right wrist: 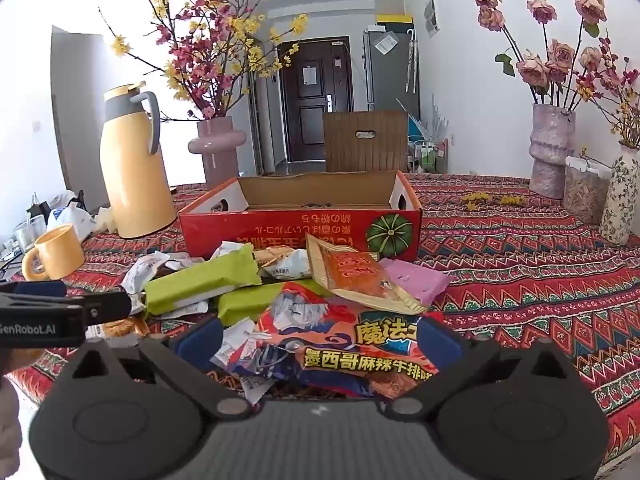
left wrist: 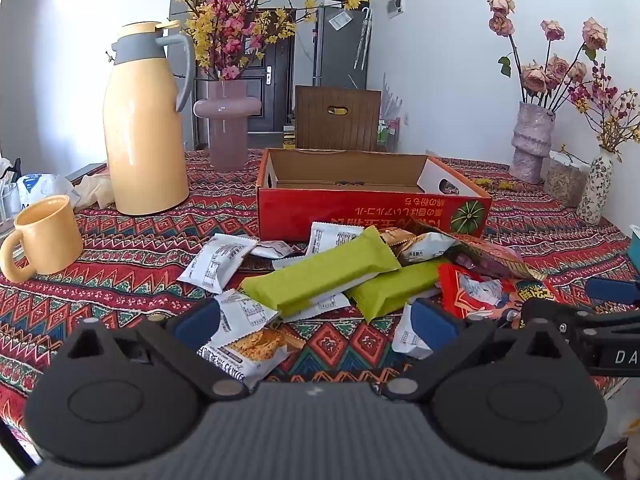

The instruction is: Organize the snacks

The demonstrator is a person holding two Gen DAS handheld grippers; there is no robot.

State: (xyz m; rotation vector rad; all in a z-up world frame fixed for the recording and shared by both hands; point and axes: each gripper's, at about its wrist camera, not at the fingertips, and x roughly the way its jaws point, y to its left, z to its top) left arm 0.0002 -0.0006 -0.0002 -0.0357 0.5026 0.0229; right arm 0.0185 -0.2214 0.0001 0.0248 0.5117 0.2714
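Observation:
A pile of snack packets lies on the patterned tablecloth in front of an open red cardboard box [left wrist: 372,210] [right wrist: 300,228]. Two green bars [left wrist: 324,276] [right wrist: 200,284] cross the pile among several white packets [left wrist: 218,262]. A red cartoon-printed bag [right wrist: 348,344] [left wrist: 492,296] lies nearest the right gripper, with an orange packet [right wrist: 360,276] and a pink one [right wrist: 416,282] behind it. My left gripper [left wrist: 316,328] is open over a white noodle-print packet [left wrist: 248,340], holding nothing. My right gripper [right wrist: 320,338] is open, its fingers either side of the red bag's near end, not pressing it.
A yellow thermos jug [left wrist: 144,128] and a yellow mug [left wrist: 46,238] stand at the left. A pink vase [left wrist: 226,128] with blossoms is behind the box, beside a wooden chair back [left wrist: 338,118]. More vases [right wrist: 550,148] and a lidded jar [right wrist: 586,190] line the right wall.

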